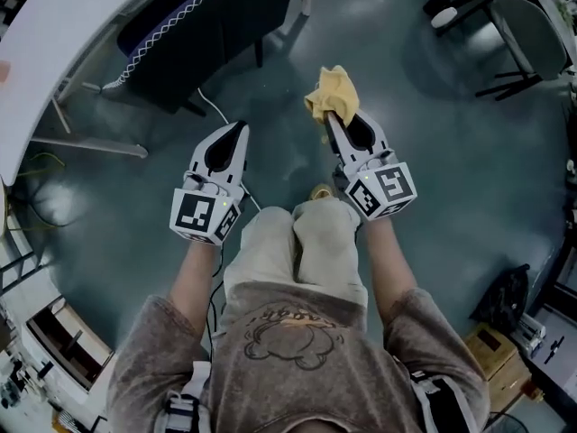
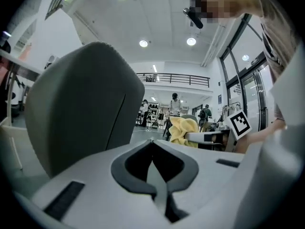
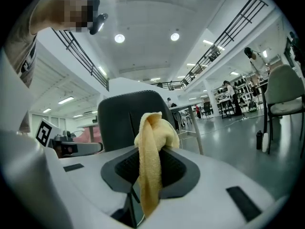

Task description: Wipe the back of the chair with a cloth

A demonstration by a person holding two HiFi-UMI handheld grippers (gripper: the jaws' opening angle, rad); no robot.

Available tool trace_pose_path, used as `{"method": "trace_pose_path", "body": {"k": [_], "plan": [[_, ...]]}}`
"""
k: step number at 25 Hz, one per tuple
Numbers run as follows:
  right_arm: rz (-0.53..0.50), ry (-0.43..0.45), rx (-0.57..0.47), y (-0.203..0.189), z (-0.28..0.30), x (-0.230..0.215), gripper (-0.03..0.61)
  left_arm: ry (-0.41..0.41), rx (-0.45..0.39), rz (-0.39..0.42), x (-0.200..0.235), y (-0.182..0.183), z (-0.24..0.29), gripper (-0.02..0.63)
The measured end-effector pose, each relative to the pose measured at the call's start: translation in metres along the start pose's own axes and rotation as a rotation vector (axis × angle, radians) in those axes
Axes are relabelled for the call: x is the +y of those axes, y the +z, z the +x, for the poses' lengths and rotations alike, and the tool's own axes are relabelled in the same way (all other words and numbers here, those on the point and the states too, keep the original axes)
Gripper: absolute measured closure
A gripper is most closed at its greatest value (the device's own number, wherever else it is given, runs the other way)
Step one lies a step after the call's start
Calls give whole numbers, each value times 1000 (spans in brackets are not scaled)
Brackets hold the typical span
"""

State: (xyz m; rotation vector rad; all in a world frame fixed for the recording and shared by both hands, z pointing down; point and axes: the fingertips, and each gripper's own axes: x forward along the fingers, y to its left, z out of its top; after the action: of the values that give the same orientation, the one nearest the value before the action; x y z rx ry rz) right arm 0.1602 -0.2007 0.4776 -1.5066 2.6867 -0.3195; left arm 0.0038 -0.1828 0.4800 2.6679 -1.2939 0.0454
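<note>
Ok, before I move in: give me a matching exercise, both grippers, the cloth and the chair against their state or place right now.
Things:
1. left gripper
2. right gripper
3. cloth
4. chair

States:
A. yellow, bunched at the jaw tips
B. dark, ahead on the floor, apart from both grippers
C. jaws together, nothing between them
D. jaws clamped on the cloth

Pairs: 1-C, 2-D, 3-A, 4-B

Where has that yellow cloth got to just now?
The yellow terry cloth is clamped in the right tool, held out above the grey floor. The dark upholstered chair stands ahead, to its left.
</note>
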Motion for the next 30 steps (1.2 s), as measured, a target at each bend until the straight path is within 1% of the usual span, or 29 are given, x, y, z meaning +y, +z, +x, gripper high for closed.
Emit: {"method": "trace_pose_path", "body": {"k": [4,8,11,14,17,20,23,30], "plan": [[11,64,-44,-32,24,-10,479,-14,-25,30,18,-45,11,603],[-37,95,-74,-54,36,-15,479,-30,-60,49,23,-75,10,603],[-36,108,-87,-74,33,-14,480,-32,-66,39,25,-100,1,603],[-27,121,-83,-97,27,-12,480,-26,-50,17,23,-126,-12,603],[-24,134,-67,-110,29,-5,479,-32,-35,3,19,-139,-25,603],[-36,166,-80,-106,43,3,479,-24,-44,10,23,-137,-30,603],[-51,193,-102,-90,57,11,479,-19,-54,16,26,-133,-33,603],[-109,235,-144,-31,83,19,479,-17,-63,24,23,-123,-42,603]]}}
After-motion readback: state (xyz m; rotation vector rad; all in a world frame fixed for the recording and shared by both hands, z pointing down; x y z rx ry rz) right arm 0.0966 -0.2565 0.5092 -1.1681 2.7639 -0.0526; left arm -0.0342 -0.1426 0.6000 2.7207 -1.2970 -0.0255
